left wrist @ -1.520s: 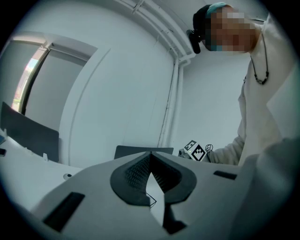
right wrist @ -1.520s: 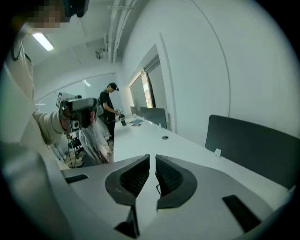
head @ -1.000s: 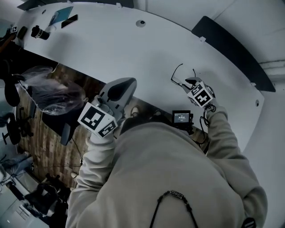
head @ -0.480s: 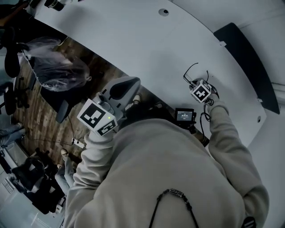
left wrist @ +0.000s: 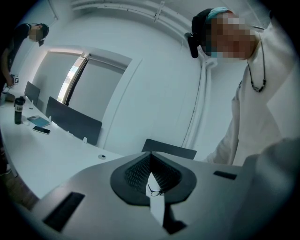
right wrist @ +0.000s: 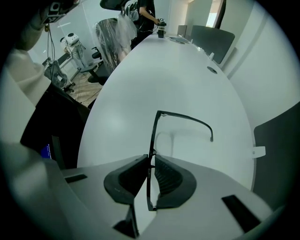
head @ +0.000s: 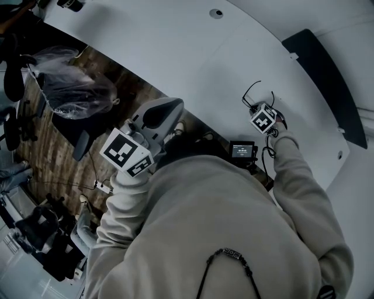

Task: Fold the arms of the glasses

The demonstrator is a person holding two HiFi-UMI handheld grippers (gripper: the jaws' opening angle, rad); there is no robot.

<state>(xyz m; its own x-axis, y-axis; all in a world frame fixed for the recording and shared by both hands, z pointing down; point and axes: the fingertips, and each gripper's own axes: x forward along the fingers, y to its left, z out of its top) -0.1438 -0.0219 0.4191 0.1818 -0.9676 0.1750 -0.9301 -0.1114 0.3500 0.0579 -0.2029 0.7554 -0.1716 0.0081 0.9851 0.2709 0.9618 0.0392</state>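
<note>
The black thin-framed glasses (right wrist: 187, 118) stand on the white table (head: 175, 52), one arm still swung out and curving off to the right. My right gripper (right wrist: 151, 159) points down at the table and is shut on the front frame of the glasses (head: 251, 93), near the hinge. In the head view the right gripper (head: 257, 108) sits at the table's near right. My left gripper (head: 166, 108) hangs off the table's near edge, shut and holding nothing. Through the slit below the left gripper (left wrist: 150, 154) tips the glasses (left wrist: 154, 191) show small and far.
A small black device with a lit screen (head: 241, 150) sits at the table edge below my right hand. A dark chair back (head: 327, 76) stands beyond the table. A plastic-covered chair (head: 73, 87) stands on the wooden floor at left. A cable hole (head: 216, 13) lies far across the table.
My right gripper has come down to the table with the glasses in it. The left gripper shifted a little and then held still.
</note>
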